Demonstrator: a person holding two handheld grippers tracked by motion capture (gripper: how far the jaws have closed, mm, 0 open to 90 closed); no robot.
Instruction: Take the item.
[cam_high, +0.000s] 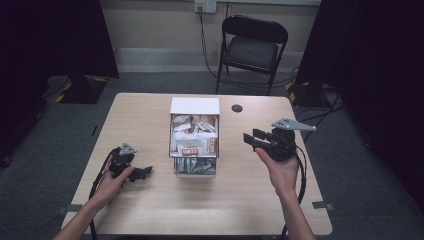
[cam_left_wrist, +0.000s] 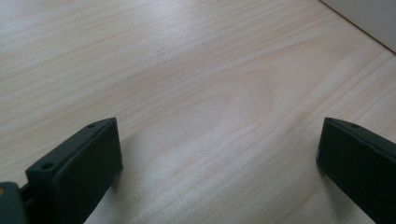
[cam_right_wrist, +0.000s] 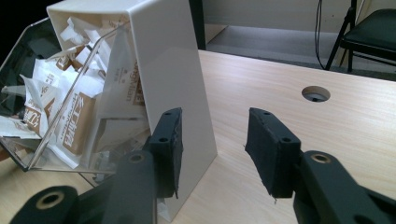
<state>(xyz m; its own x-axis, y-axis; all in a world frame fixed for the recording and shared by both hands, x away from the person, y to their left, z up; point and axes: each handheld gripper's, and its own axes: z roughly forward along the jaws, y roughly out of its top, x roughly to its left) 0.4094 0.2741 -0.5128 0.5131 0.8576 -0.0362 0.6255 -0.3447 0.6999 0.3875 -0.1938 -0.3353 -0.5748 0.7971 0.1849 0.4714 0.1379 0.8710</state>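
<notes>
pale wood table (cam_high: 150, 210); white box of packets (cam_high: 194, 106) stood at frame centre. my right gripper (cam_high: 256, 139), centre right, was lifted beside it, jaws parted and empty, likely lining up. my left gripper (cam_high: 144, 173), lower left, rested open as a spare.

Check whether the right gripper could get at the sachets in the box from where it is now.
Probably yes. The right gripper hangs beside the box, nothing between its fingers, and the sachets lie exposed through the top, though a white side wall faces it.
</notes>
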